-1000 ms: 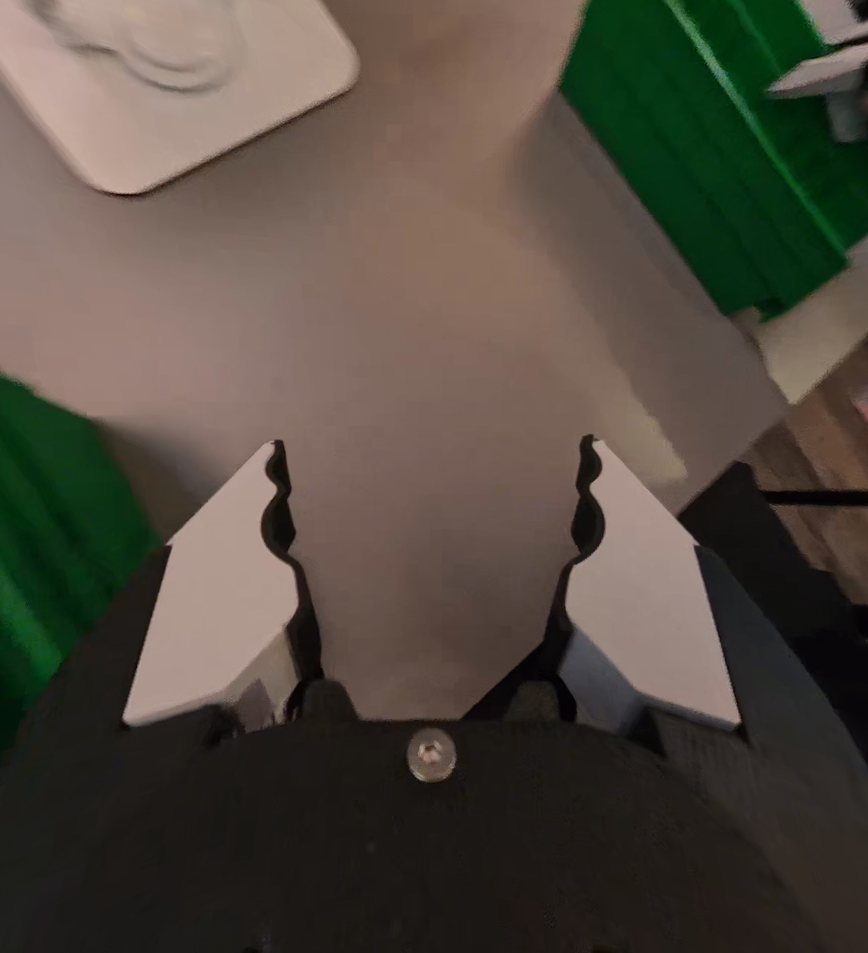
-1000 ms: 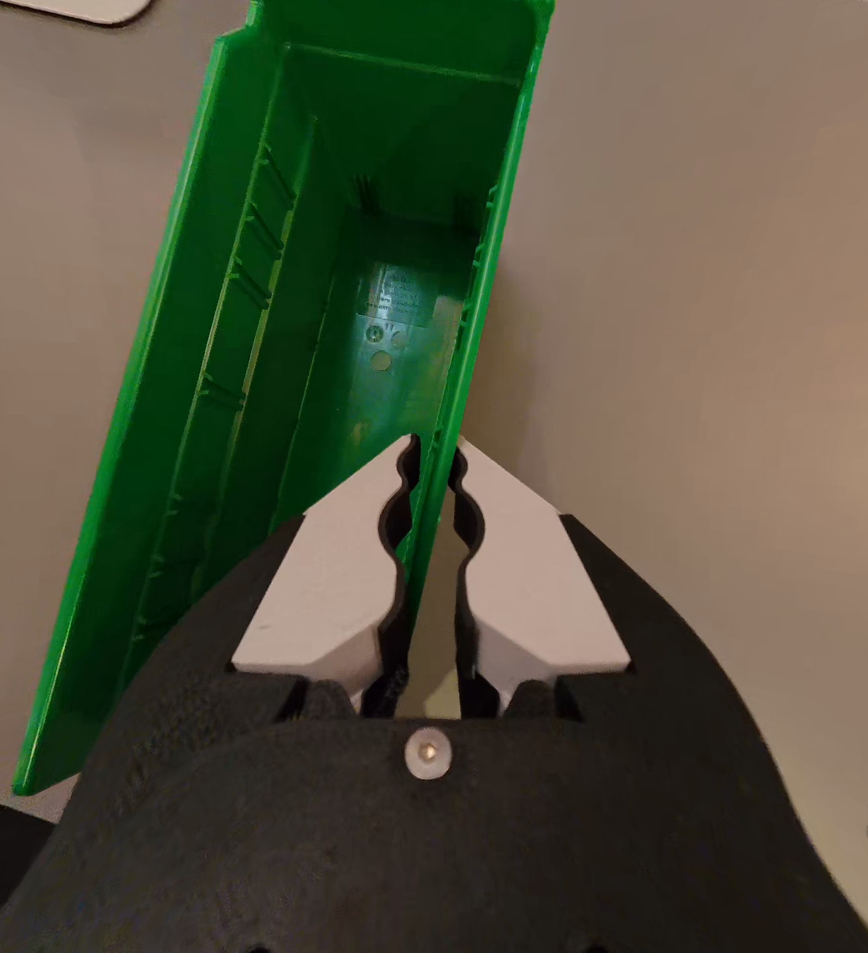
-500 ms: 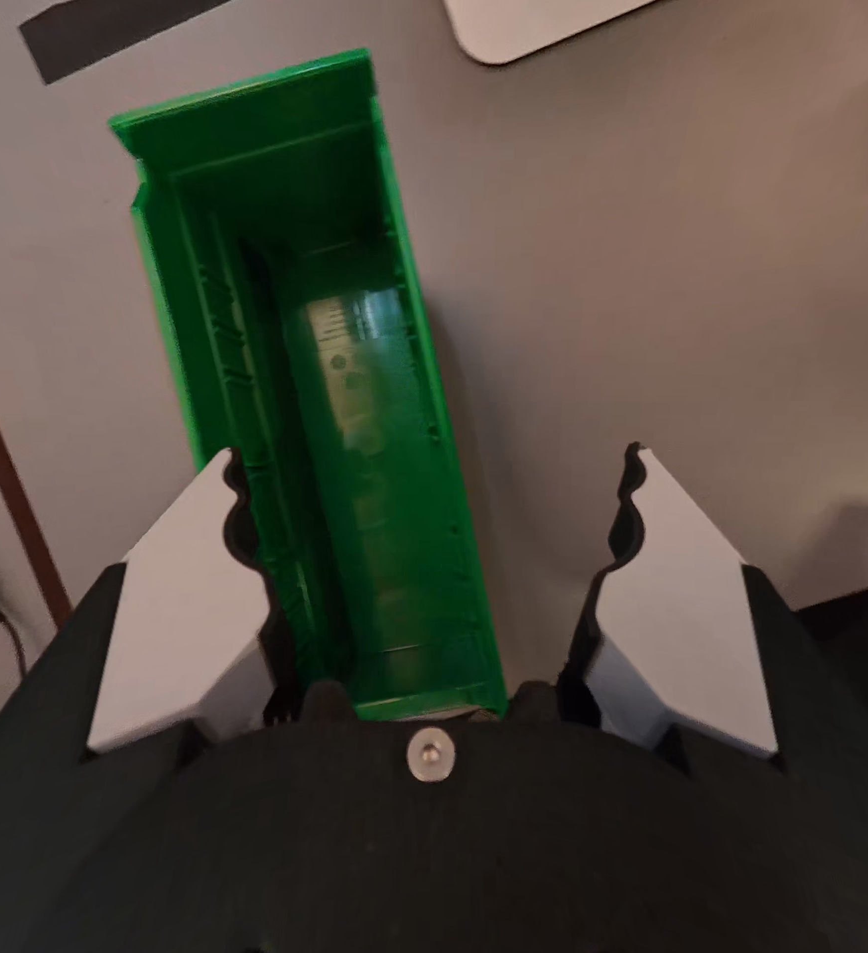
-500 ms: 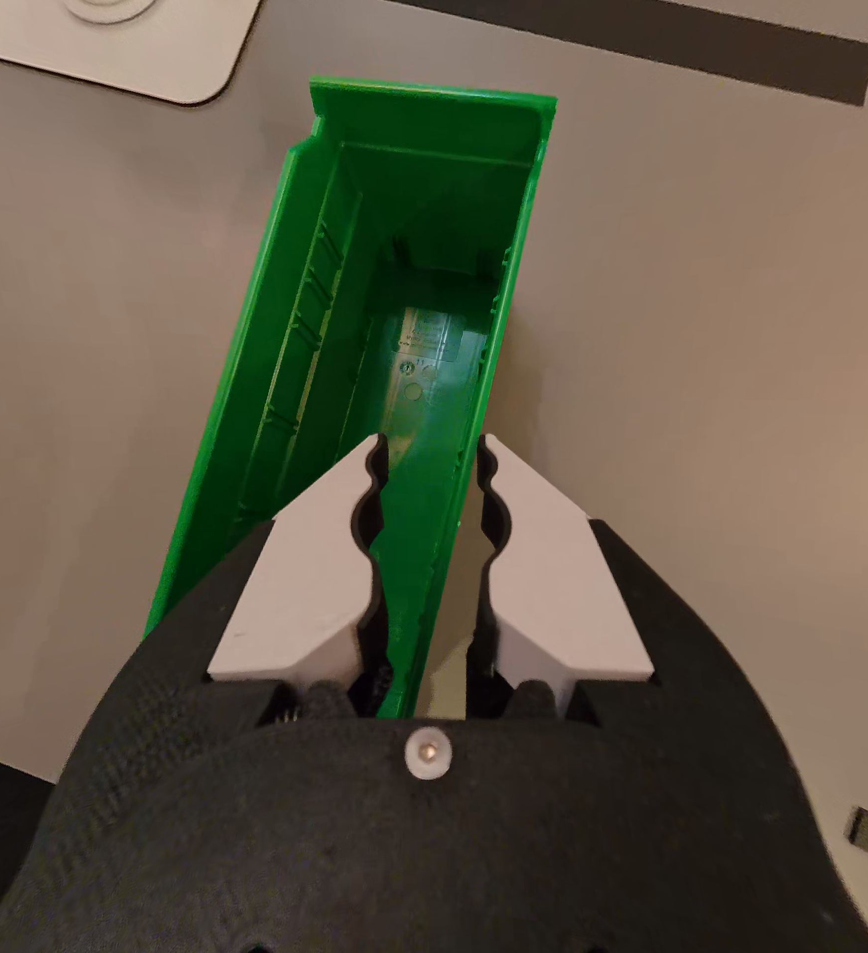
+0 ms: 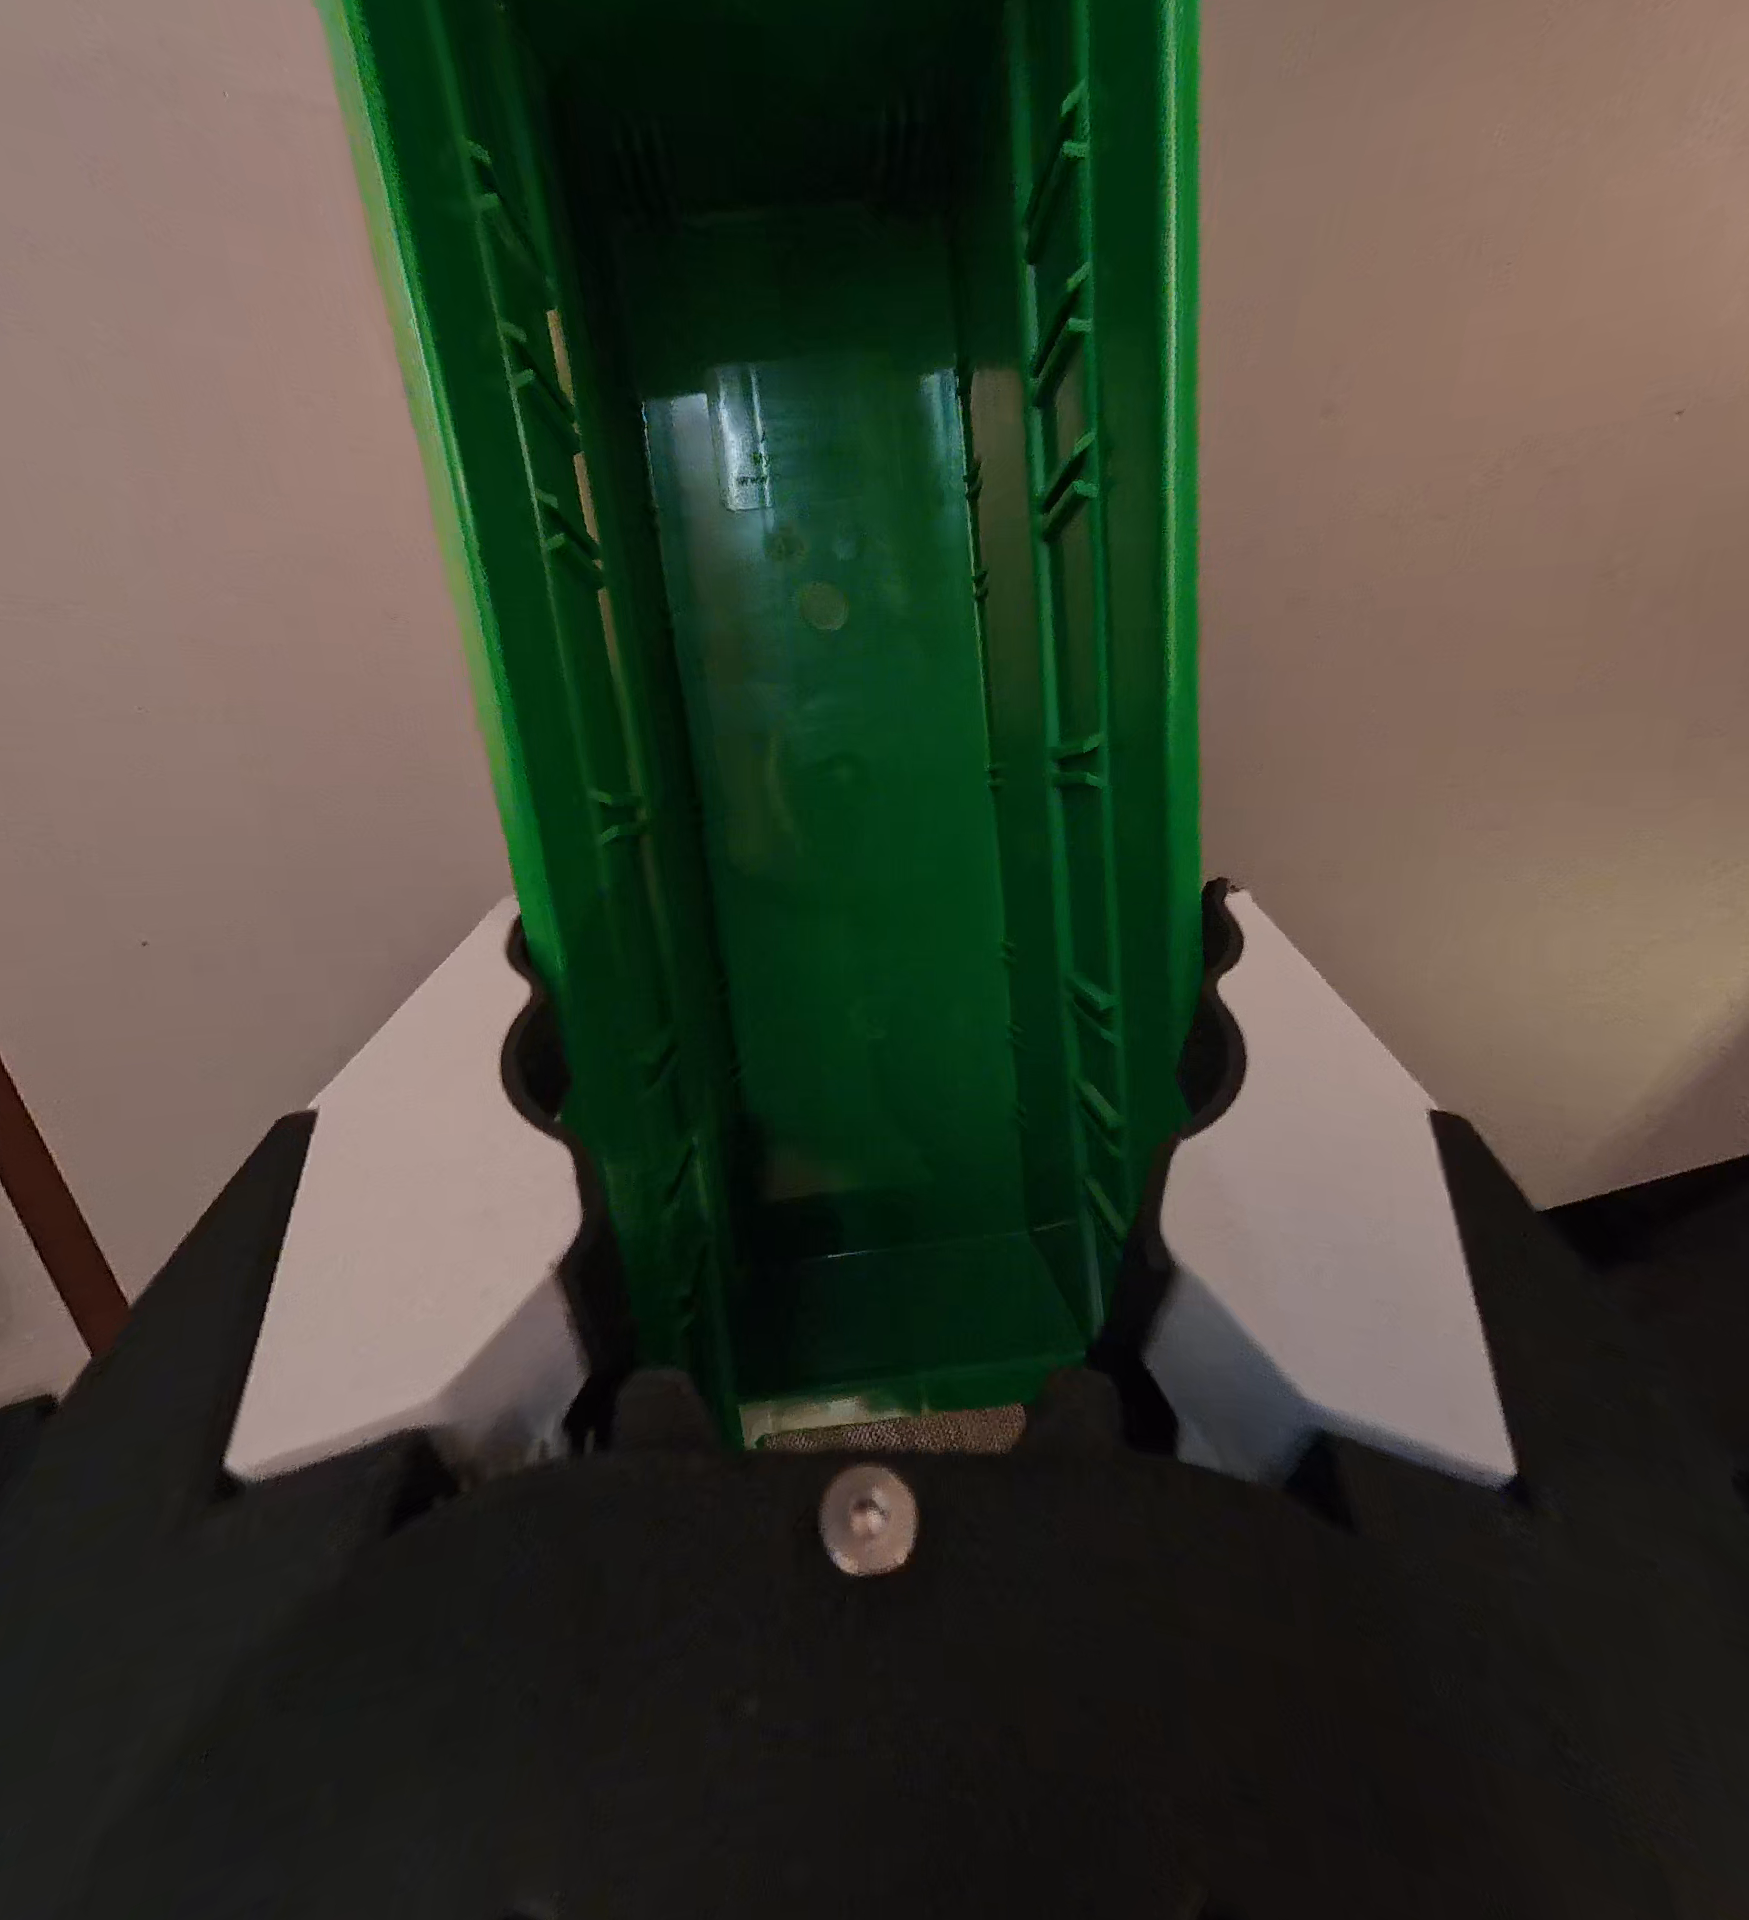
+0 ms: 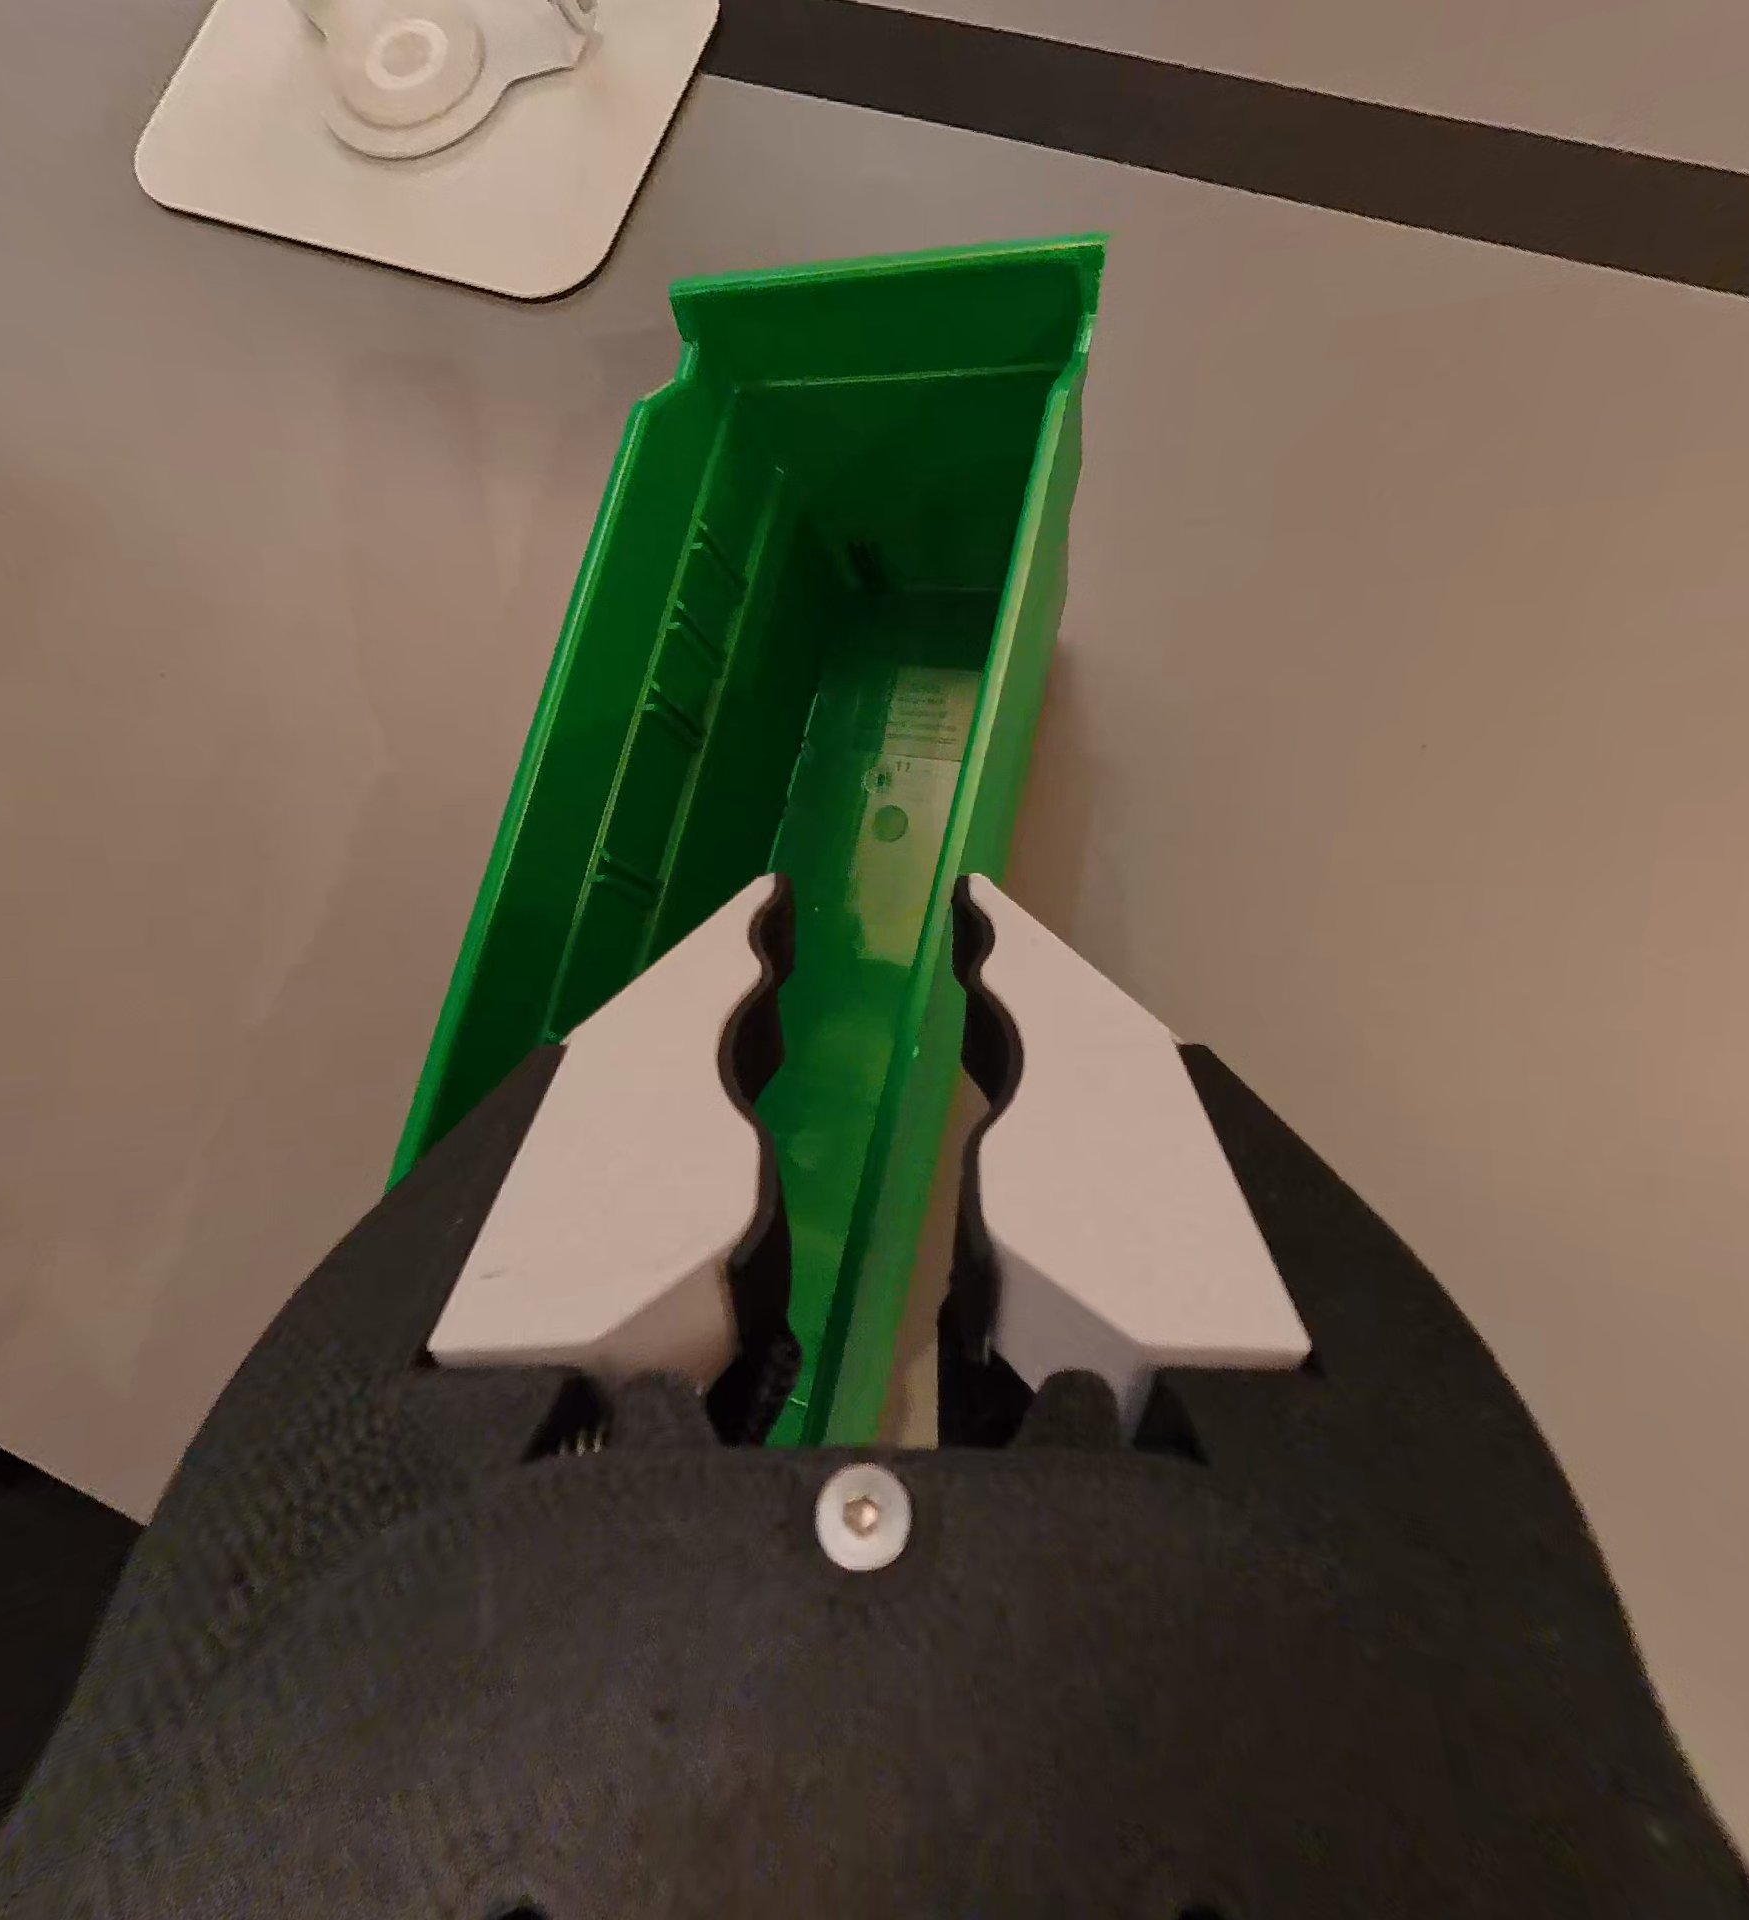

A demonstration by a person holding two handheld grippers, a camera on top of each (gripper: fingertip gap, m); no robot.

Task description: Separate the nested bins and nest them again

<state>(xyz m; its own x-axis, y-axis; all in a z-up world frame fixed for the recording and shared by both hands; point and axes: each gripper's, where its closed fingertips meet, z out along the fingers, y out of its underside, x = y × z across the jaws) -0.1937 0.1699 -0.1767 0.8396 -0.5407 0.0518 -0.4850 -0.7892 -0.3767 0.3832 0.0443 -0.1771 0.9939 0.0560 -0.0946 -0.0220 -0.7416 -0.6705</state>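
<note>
Each green bin (image 5: 828, 831) (image 6: 745, 727) is lying lengthwise, pointing away on the grey table (image 6: 1421, 727); left gripper (image 5: 865, 966) is straddling its bin's full width, grasp uncertain; right gripper (image 6: 870, 935) is spread around one side wall

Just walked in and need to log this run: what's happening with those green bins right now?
A person is working two handheld grippers on green bins on a grey table. The left gripper straddles the near end of one green bin, fingers against both outer walls. The right gripper sits open around one side wall of a green bin, no longer pinching it. A white pad lies beyond. Whether these are two separate bins cannot be told.
</note>
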